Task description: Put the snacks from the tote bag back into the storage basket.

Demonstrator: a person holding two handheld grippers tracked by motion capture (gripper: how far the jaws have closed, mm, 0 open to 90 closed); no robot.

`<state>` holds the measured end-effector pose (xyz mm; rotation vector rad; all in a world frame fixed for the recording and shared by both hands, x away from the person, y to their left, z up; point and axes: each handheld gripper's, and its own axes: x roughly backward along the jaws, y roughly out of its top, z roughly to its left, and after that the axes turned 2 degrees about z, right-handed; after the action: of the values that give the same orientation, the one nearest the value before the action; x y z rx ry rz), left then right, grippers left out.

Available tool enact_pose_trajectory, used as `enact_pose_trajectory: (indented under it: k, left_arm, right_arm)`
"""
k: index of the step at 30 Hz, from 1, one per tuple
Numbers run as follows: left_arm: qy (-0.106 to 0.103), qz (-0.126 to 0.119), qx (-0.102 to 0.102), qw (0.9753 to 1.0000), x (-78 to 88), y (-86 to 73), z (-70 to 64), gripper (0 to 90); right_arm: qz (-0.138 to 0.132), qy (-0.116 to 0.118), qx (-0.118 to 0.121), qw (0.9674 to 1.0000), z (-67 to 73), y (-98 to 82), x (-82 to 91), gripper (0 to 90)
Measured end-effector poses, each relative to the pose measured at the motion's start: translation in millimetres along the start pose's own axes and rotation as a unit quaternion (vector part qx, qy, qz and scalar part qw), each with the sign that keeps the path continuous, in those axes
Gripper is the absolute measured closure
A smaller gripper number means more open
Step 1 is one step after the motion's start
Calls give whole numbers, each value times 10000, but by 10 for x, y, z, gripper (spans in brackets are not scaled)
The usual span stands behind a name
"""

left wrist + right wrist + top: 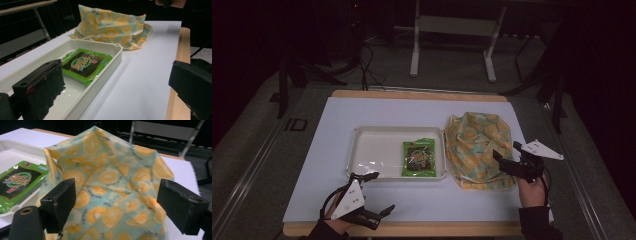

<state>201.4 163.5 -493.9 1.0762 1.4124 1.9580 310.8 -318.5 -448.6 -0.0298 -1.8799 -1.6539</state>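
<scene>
A white tray lies in the middle of the white table mat, with a green snack packet flat in its right end. To its right lies a crumpled cloth bag printed with orange slices. My left gripper hovers open near the table's front edge, just in front of the tray's left corner. My right gripper is open over the bag's right front edge, jaws on either side of the fabric without closing on it. In the left gripper view the packet, tray and bag lie ahead. The right gripper view has the bag between the jaws.
The white mat covers a wooden tabletop whose edge shows at front and back. Behind the table stands a white metal frame on a dark floor, with cables at the back left.
</scene>
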Motion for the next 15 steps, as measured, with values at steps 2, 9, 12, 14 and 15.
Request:
enact_pose_trajectory:
  k: [2,9,12,14,15]
  left_arm:
    - [-1,5,-10,10000,2,1,-2,4]
    - [-18,6,-15,10000,1,2,-5,4]
    - [-23,15,-32,10000,0,5,-7,4]
    - [-9,12,-50,10000,5,9,-8,4]
    - [-7,-3,-46,10000,8,10,-7,4]
  right_arm:
    - [8,-30,-19,10000,-23,-32,26,154]
    - [-123,-36,30,9999,-31,-117,109,154]
    - [-144,-53,-2,9999,-34,-144,130,154]
    - [-158,-34,-38,9999,-50,-162,132,154]
    - [-168,-45,-46,9998,-56,-167,130,154]
